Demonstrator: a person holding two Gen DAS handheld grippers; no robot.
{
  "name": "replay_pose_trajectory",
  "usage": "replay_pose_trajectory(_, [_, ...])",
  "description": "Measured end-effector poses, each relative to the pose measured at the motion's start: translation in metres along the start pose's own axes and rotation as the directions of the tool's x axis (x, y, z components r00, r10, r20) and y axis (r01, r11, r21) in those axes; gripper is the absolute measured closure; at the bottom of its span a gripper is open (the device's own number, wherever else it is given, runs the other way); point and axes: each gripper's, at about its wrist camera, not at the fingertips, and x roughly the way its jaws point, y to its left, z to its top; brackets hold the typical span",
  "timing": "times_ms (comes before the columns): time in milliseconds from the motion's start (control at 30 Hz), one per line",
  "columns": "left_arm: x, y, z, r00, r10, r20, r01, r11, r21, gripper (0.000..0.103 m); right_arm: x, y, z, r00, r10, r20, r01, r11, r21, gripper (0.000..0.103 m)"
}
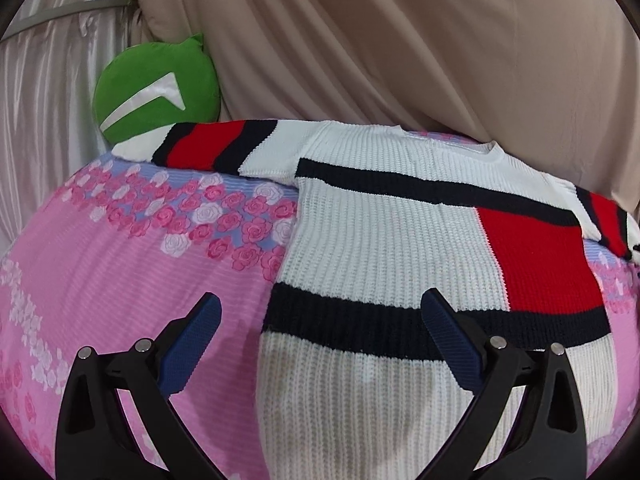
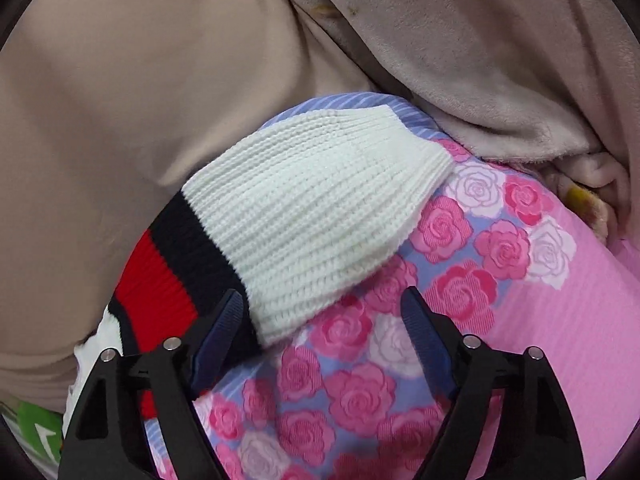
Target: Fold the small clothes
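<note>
A white knit sweater [image 1: 372, 232] with black bands and red blocks lies flat on the pink rose-print bed cover [image 1: 120, 272], both sleeves spread out. My left gripper [image 1: 322, 312] is open and hovers over the sweater's lower left edge, near the black band above the hem. In the right wrist view the end of one sleeve [image 2: 320, 216], white with black and red bands, lies on the cover [image 2: 560, 320]. My right gripper [image 2: 323, 308] is open around the sleeve's lower edge, its left finger [image 2: 224, 328] over the black band.
A green cushion [image 1: 156, 88] sits at the far left under the other sleeve's end. Beige fabric [image 1: 400, 40] rises behind the bed, with a silvery curtain [image 1: 48, 92] at the left. A beige fleece blanket [image 2: 500, 60] is bunched at the far right.
</note>
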Motion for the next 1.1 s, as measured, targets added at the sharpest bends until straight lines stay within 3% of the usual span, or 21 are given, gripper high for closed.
replay_pose_trajectory(33, [0.002, -0.001, 0.002, 1.0, -0.005, 0.0, 0.005, 1.0, 0.006, 0.005, 0.003, 0.005, 0.004, 1.0, 0.028, -0.003, -0.028, 1.0, 0.004, 0.059])
replay_pose_trajectory(100, [0.008, -0.003, 0.008, 1.0, -0.021, -0.001, 0.021, 1.0, 0.01, 0.006, 0.007, 0.023, 0.01, 0.997, 0.08, -0.018, -0.08, 0.997, 0.014, 0.092])
replay_pose_trajectory(200, [0.014, -0.005, 0.019, 0.999, -0.039, 0.008, 0.039, 0.999, 0.007, 0.006, -0.021, 0.096, 0.009, 0.983, 0.17, 0.061, -0.162, 0.979, -0.123, 0.092])
replay_pose_trajectory(267, [0.016, -0.007, 0.028, 0.999, -0.039, 0.024, 0.039, 0.999, 0.015, 0.006, -0.049, 0.165, -0.009, 0.957, 0.279, 0.079, -0.249, 0.93, -0.272, 0.092])
replay_pose_trajectory(333, [0.019, -0.009, 0.041, 0.998, -0.045, 0.041, 0.044, 0.999, 0.017, 0.006, -0.074, 0.245, -0.044, 0.912, 0.411, 0.018, -0.364, 0.826, -0.431, 0.092])
replay_pose_trajectory(433, [0.024, -0.012, 0.059, 0.994, -0.092, 0.052, 0.092, 0.996, 0.001, 0.006, -0.093, 0.349, -0.132, 0.85, 0.503, -0.154, -0.478, 0.615, -0.627, 0.091])
replay_pose_trajectory(500, [0.03, -0.016, 0.07, 0.99, -0.134, 0.051, 0.135, 0.991, -0.009, 0.005, -0.084, 0.402, -0.206, 0.811, 0.503, -0.298, -0.548, 0.474, -0.689, 0.088])
replay_pose_trajectory(567, [0.042, -0.02, 0.08, 0.984, -0.172, 0.036, 0.173, 0.985, -0.022, 0.005, -0.065, 0.435, -0.268, 0.793, 0.454, -0.406, -0.586, 0.388, -0.711, 0.076])
replay_pose_trajectory(633, [0.06, -0.023, 0.087, 0.98, -0.197, -0.007, 0.197, 0.98, -0.034, 0.005, -0.041, 0.449, -0.328, 0.798, 0.371, -0.476, -0.592, 0.332, -0.734, 0.071])
replay_pose_trajectory(700, [0.083, -0.023, 0.091, 0.97, -0.23, -0.078, 0.226, 0.972, -0.057, 0.005, -0.04, 0.448, -0.351, 0.814, 0.341, -0.47, -0.569, 0.311, -0.761, 0.071])
replay_pose_trajectory(733, [0.092, -0.022, 0.092, 0.963, -0.249, -0.1, 0.242, 0.967, -0.074, 0.005, -0.038, 0.441, -0.34, 0.817, 0.347, -0.46, -0.564, 0.318, -0.762, 0.071])
replay_pose_trajectory(800, [0.111, -0.018, 0.095, 0.956, -0.262, -0.133, 0.25, 0.963, -0.103, 0.005, -0.045, 0.424, -0.316, 0.828, 0.369, -0.421, -0.548, 0.381, -0.744, 0.065])
replay_pose_trajectory(900, [0.136, -0.017, 0.1, 0.947, -0.272, -0.169, 0.252, 0.959, -0.13, 0.005, -0.059, 0.375, -0.264, 0.873, 0.389, -0.293, -0.472, 0.526, -0.707, 0.046])
replay_pose_trajectory(1000, [0.162, -0.021, 0.107, 0.929, -0.303, -0.214, 0.272, 0.948, -0.162, 0.005, -0.048, 0.338, -0.217, 0.927, 0.318, -0.201, -0.368, 0.65, -0.665, 0.043])
replay_pose_trajectory(1100, [0.185, -0.028, 0.109, 0.917, -0.316, -0.245, 0.277, 0.944, -0.182, 0.009, -0.019, 0.309, -0.186, 0.945, 0.244, -0.219, -0.328, 0.744, -0.582, 0.04])
